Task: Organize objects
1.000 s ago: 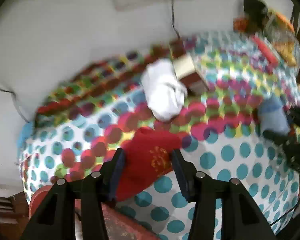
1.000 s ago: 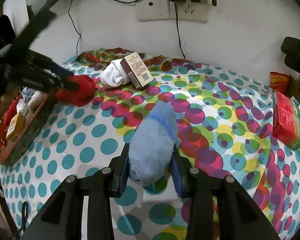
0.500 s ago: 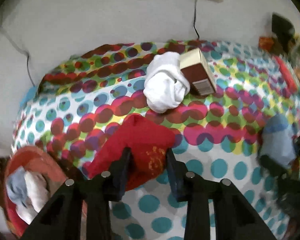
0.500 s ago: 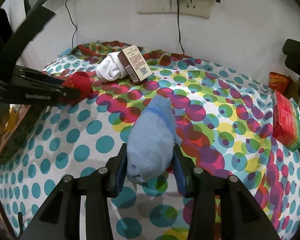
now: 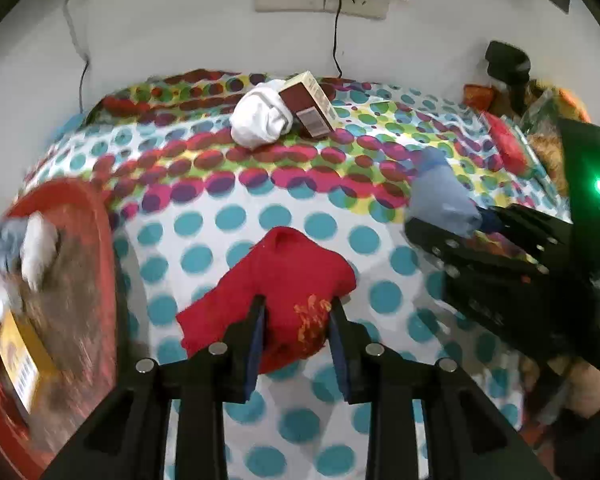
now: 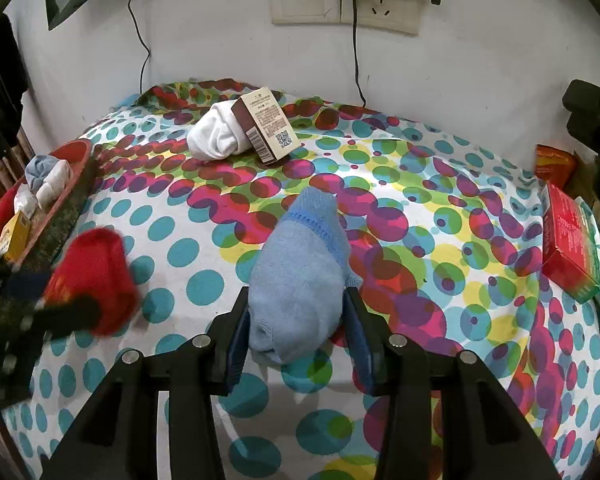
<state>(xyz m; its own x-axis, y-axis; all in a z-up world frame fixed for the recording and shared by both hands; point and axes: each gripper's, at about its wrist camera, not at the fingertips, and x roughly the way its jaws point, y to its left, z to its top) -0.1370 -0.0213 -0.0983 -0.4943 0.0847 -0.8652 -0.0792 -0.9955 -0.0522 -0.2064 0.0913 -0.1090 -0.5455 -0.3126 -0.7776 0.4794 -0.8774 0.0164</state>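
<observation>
Each hand-held gripper clamps a rolled sock, left (image 5: 296, 322) on the red sock (image 5: 284, 280), right (image 6: 296, 320) on the blue sock (image 6: 300, 272), apparently bound for the red tray (image 5: 100, 216) beside the worktop (image 6: 440, 320).

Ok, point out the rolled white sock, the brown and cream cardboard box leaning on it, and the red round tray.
Rolled white sock (image 6: 216, 138): right wrist view, middle of the roll.
Brown and cream cardboard box (image 6: 270, 126): right wrist view, printed face.
Red round tray (image 5: 96, 216): left wrist view, right rim.

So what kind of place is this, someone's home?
Probably a home: a table under a polka-dot cloth against a wall with sockets, rolled socks and small boxes lying about, snack packets at the edge.
</observation>
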